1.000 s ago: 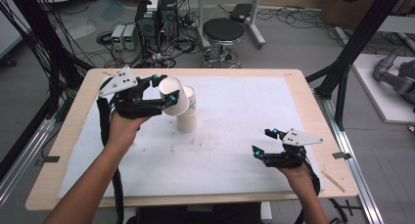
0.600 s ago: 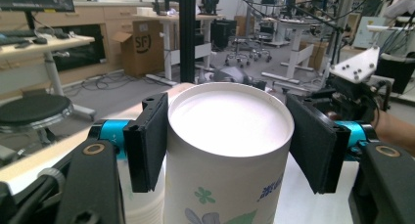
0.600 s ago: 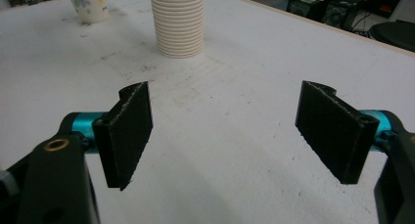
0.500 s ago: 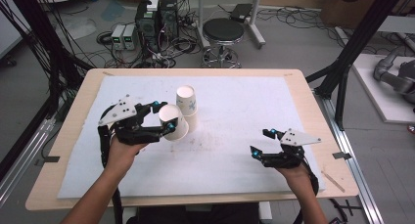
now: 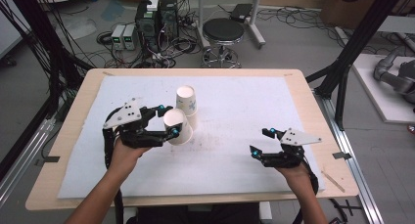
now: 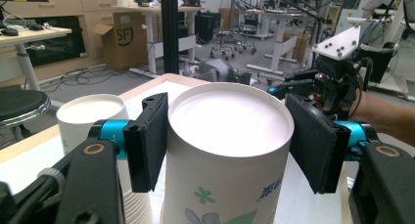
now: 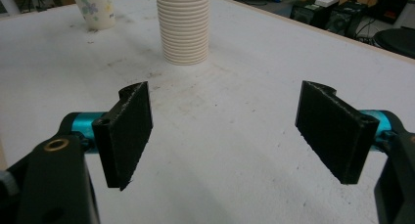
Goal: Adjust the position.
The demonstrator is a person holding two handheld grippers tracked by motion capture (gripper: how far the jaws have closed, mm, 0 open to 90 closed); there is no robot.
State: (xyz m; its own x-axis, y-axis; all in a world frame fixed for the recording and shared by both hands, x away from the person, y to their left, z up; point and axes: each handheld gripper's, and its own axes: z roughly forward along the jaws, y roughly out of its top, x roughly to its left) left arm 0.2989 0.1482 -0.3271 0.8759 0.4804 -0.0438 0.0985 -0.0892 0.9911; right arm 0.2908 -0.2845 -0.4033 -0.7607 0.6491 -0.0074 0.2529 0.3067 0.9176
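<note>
- While your right gripper (image 5: 263, 142) sits low over the near right part of the white-covered counter (image 5: 254, 111), its jaws stand wide apart with nothing between them.
- Through the right gripper view, you see bare, scuffed white surface between those jaws, and the ribbed stack of paper cups (image 7: 182, 28) stands farther off.
- Your left gripper (image 5: 167, 120) is at the left-centre of the counter, its jaws closed on the sides of a single paper cup (image 5: 176, 126) just below the rim.
- That held cup (image 6: 226, 150) is upright, its mouth open upward, with a floral print on its wall.
- Just beyond it, the cup stack (image 5: 186, 105) stands on the counter, close beside the held cup.
- Past the counter's far edge, a round black stool (image 5: 222, 31) stands on the floor.
</note>
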